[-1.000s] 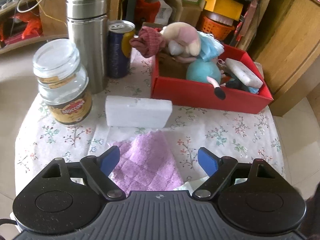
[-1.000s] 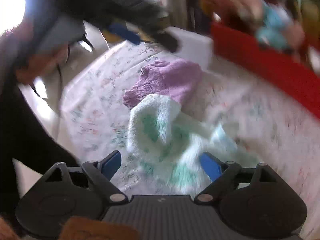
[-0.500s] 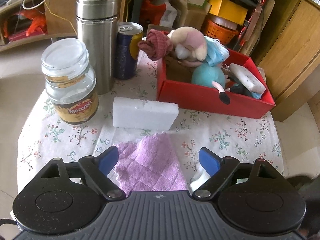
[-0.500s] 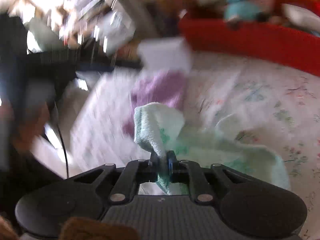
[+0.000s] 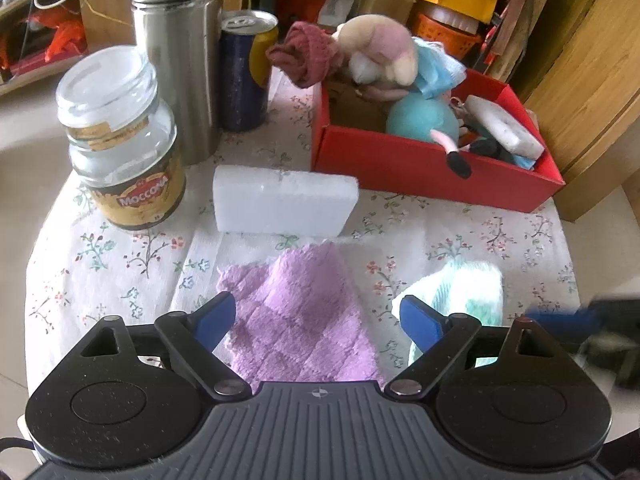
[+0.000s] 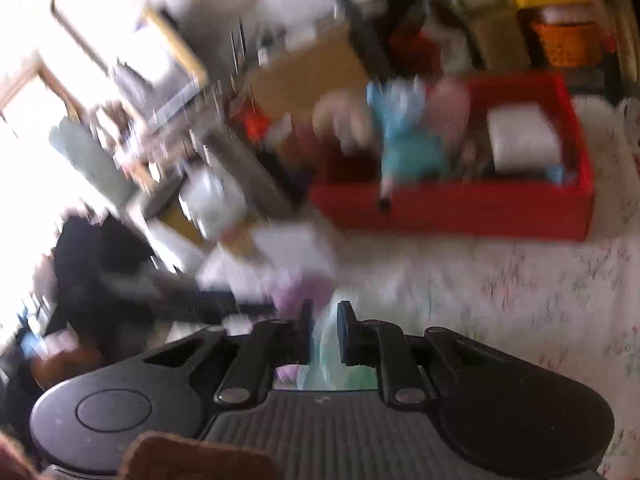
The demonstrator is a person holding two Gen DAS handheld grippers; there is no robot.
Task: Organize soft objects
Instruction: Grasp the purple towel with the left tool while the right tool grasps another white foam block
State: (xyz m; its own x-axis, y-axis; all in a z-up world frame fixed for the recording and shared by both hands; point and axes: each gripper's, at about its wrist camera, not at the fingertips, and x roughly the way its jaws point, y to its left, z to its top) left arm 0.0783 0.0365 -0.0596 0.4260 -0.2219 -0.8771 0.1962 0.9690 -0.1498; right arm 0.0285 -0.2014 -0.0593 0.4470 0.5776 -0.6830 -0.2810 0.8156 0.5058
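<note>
Fingers (image 5: pixel 212 316) of your left gripper (image 5: pixel 316 318) are spread wide, released, hovering over the purple cloth (image 5: pixel 304 320) that lies flat on the floral tabletop (image 5: pixel 100 256). Your right gripper (image 6: pixel 323 332) has its fingers (image 6: pixel 346 332) clenched on the mint-green towel (image 6: pixel 324 344), a fold of it pinched between them; from the left view that towel (image 5: pixel 468 292) sits bunched just right of the purple cloth. Beyond the cloth a white foam block (image 5: pixel 284 206) stands near the red box (image 5: pixel 420 168), which holds a plush toy (image 5: pixel 384 56), a teal ball (image 5: pixel 422 118) and a white sponge (image 5: pixel 504 126). Left of the block stand a Moccona jar (image 5: pixel 124 140), a steel flask (image 5: pixel 180 52) and a blue can (image 5: pixel 246 72). Your right view is heavily blurred.
</note>
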